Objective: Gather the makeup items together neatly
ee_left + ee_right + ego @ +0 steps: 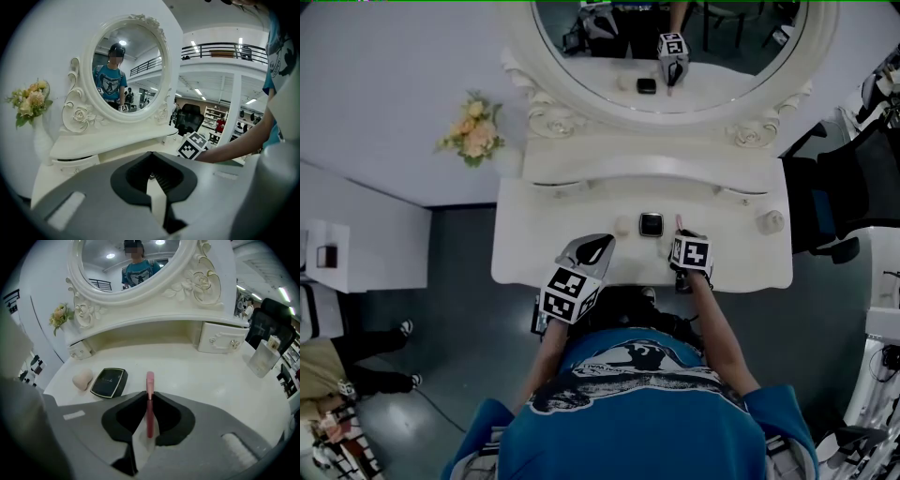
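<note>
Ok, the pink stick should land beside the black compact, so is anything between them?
Nothing visible. The right gripper, jaws shut on the pink stick, hangs just right of the black compact; only white tabletop shows between them. The beige sponge lies on the compact's far, left side.

My left gripper [598, 246] sits just left of centre in the head view, pointing up-frame and a little right, marker cube on its lower end near my body; in the left gripper view its jaws meet at the tips, nothing between them; left forearm [542, 361] runs down toward lower left; my right gripper [682, 234] sits right of centre, tipped steeply down; in the right gripper view its jaws are clamped on a thin pink stick [149, 380] that pokes out past the tips; right forearm [719, 323] bare, angled to lower right.
</note>
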`<state>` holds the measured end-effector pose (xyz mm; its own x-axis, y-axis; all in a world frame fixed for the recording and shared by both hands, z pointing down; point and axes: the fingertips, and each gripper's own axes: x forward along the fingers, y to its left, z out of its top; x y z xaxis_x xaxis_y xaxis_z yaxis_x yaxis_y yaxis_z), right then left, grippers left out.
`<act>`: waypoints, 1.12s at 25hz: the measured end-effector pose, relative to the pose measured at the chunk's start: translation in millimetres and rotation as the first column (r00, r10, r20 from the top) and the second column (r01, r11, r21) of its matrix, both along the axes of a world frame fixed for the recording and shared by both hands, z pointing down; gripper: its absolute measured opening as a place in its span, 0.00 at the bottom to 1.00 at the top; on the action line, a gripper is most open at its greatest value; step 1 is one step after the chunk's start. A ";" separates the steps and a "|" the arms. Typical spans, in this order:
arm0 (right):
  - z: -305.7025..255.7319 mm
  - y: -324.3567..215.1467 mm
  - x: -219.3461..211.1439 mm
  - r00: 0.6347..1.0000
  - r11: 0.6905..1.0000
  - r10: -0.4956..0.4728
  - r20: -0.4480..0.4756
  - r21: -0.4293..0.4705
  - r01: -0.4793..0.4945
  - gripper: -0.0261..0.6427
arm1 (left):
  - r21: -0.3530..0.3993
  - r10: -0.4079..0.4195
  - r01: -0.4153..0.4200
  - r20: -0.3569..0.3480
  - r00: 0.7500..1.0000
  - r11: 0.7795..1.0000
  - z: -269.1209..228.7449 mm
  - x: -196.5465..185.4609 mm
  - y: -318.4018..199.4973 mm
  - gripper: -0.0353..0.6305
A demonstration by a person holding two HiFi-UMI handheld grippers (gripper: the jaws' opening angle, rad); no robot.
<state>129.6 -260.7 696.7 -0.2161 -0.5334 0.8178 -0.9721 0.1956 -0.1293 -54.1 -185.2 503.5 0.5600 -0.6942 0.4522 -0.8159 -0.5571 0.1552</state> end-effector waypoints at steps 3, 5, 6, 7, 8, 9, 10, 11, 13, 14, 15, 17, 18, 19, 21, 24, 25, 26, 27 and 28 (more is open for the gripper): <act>0.5 -0.9 -0.5 0.999 1.000 0.011 0.041 0.000 -0.011 0.12 | -0.006 -0.011 0.011 0.006 1.000 1.000 2.5 -0.5 2.0 0.08; 0.1 0.0 -2.5 0.996 1.000 0.012 0.085 -0.008 -0.011 0.14 | -0.010 -0.015 0.015 0.009 1.000 1.000 3.3 0.8 3.9 0.08; -0.9 0.9 -4.0 0.994 1.000 0.008 0.107 -0.011 -0.007 0.18 | -0.011 -0.017 0.017 0.010 1.000 1.000 3.5 1.6 4.7 0.08; -2.3 1.8 -5.5 0.993 1.000 0.000 0.122 -0.012 0.002 0.22 | -0.011 -0.018 0.018 0.011 1.000 1.000 3.8 2.4 5.4 0.07; -4.2 2.7 -6.4 0.992 1.000 -0.011 0.129 -0.007 0.012 0.25 | -0.013 -0.020 0.020 0.012 1.000 1.000 4.2 3.1 6.1 0.08; -6.8 3.5 -6.7 0.991 1.000 -0.023 0.132 0.005 0.023 0.25 | -0.014 -0.021 0.021 0.014 1.000 1.000 4.8 4.0 6.8 0.08; -10.1 4.3 -6.5 0.990 0.999 -0.037 0.135 0.020 0.035 0.25 | -0.015 -0.022 0.022 0.015 1.000 1.000 5.3 5.1 7.4 0.08; -14.1 5.4 -6.1 0.989 0.998 -0.051 0.139 0.037 0.046 0.25 | -0.015 -0.022 0.022 0.016 1.000 1.000 5.5 6.5 7.9 0.07; -24.0 8.4 -5.7 0.985 0.995 -0.076 0.157 0.068 0.066 0.25 | -0.014 -0.021 0.021 0.017 1.000 1.000 5.2 10.2 8.4 0.07; -29.9 10.2 -5.8 0.981 0.994 -0.090 0.170 0.083 0.077 0.25 | -0.014 -0.021 0.021 0.018 1.000 1.000 4.9 12.4 8.8 0.08; -36.3 12.2 -6.2 0.977 0.991 -0.105 0.183 0.099 0.088 0.25 | -0.014 -0.020 0.020 0.019 1.000 1.000 4.5 14.8 9.2 0.07; -49.8 16.5 -6.9 0.967 0.984 -0.140 0.212 0.134 0.113 0.25 | -0.013 -0.017 0.017 0.021 1.000 1.000 4.2 21.0 10.2 0.08; -56.5 19.1 -6.8 0.962 0.981 -0.155 0.226 0.151 0.123 0.25 | -0.013 -0.015 0.015 0.021 1.000 1.000 4.1 24.6 10.7 0.08; -63.1 22.3 -6.4 0.956 0.978 -0.169 0.239 0.165 0.132 0.25 | -0.012 -0.014 0.014 0.020 1.000 1.000 3.9 28.4 11.1 0.08; -75.7 29.2 -5.5 0.945 0.970 -0.197 0.260 0.189 0.151 0.25 | -0.010 -0.012 0.012 0.019 1.000 1.000 3.6 36.0 11.5 0.08; -94.8 38.2 -4.6 0.931 0.954 -0.248 0.269 0.233 0.187 0.25 | -0.005 -0.015 0.015 0.017 1.000 1.000 2.9 47.4 12.1 0.08; -101.0 40.5 -3.8 0.926 0.948 -0.263 0.270 0.249 0.197 0.24 | -0.003 -0.018 0.018 0.015 1.000 1.000 2.6 51.3 12.2 0.08; -106.7 42.5 -2.5 0.923 0.943 -0.275 0.271 0.265 0.203 0.23 | -0.001 -0.022 0.022 0.012 1.000 1.000 2.3 55.1 12.5 0.08; -111.9 44.2 -1.1 0.919 0.937 -0.286 0.273 0.279 0.209 0.22 | 0.000 -0.026 0.026 0.008 1.000 1.000 1.9 58.8 12.9 0.07; -116.4 45.8 0.1 0.914 0.932 -0.297 0.277 0.293 0.214 0.21 | 0.001 -0.031 0.031 0.004 1.000 1.000 1.6 62.2 13.6 0.08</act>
